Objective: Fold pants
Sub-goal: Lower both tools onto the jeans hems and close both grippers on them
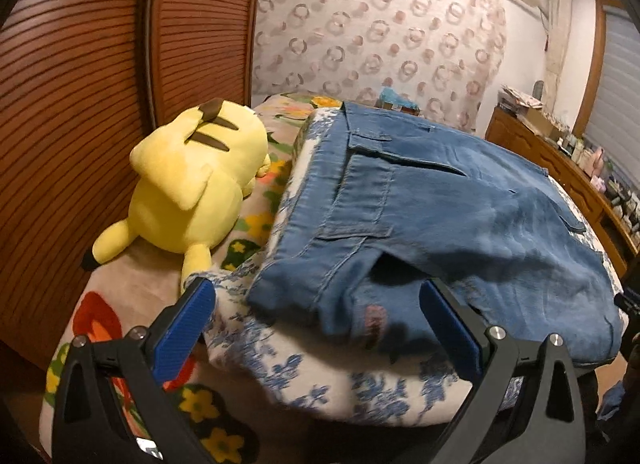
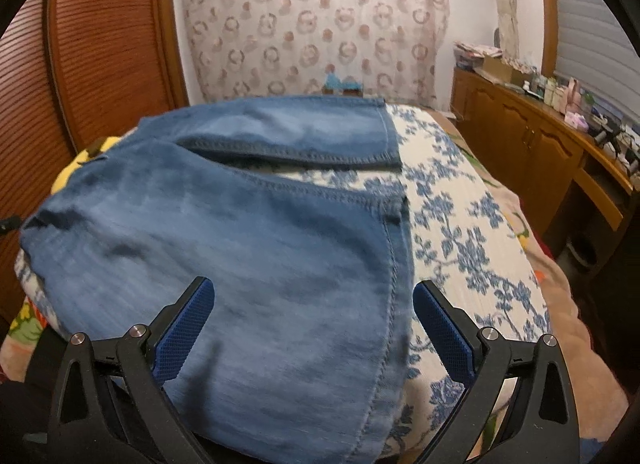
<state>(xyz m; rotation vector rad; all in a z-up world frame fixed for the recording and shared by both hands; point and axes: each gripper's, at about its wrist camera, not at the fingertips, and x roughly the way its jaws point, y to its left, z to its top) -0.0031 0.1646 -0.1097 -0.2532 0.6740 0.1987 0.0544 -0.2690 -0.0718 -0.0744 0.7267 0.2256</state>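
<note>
— Where were the pants [image 1: 440, 199]?
— Flat on the floral quilt [image 2: 460, 223], near its front edge. My left gripper [image 1: 320, 304] and right gripper [image 2: 312, 304] both gaped, empty.
— Handling?
— Soft, floppy denim, I judged; I'd pinch waistband and hem.

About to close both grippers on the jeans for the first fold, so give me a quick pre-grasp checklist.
1. Left gripper open: ok.
2. Right gripper open: ok.
3. Denim between the left fingers: ok, the jeans near edge sits there.
4. Denim between the right fingers: ok, hem seam included.
5. Jeans lying flat on the floral quilt: not ok, legs apart, some ripples.
6. Yellow plush toy off the jeans: ok, beside them.
</note>
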